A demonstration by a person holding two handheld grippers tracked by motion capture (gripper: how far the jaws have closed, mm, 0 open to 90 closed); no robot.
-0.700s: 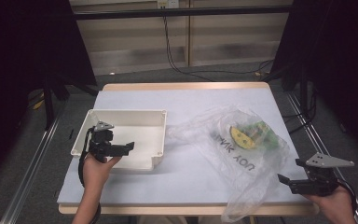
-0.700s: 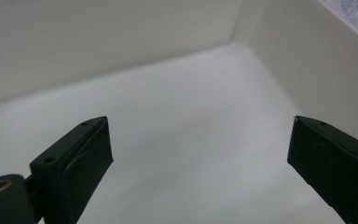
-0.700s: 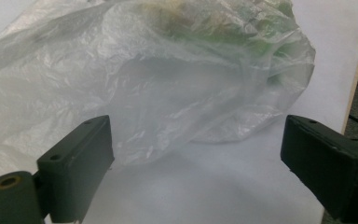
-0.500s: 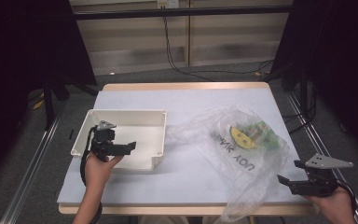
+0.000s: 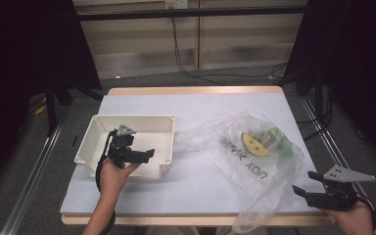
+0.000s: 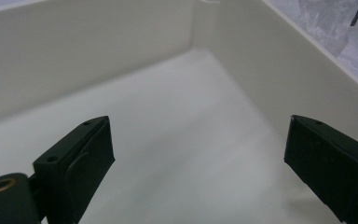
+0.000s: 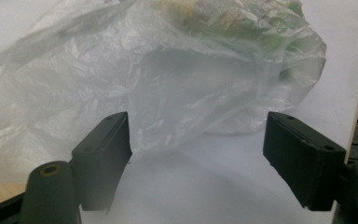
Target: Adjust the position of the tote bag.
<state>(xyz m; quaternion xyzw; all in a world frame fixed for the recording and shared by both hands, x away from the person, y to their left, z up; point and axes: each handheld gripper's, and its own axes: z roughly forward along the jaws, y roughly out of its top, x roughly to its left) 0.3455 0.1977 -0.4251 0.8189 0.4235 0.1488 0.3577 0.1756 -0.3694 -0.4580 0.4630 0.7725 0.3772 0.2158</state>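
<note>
Left gripper [image 5: 142,155] hung over shallow white rectangular plastic bin [image 5: 94,128], jaws wide apart, holding nothing. Right gripper [image 5: 306,188] waited at table's near right edge, jaws spread and empty, facing crumpled clear plastic bag [image 5: 254,186] holding yellow-and-green packets [image 5: 262,142]. Apparent step: approach to bag. Next move likely needs pinching thin film without tearing.
</note>
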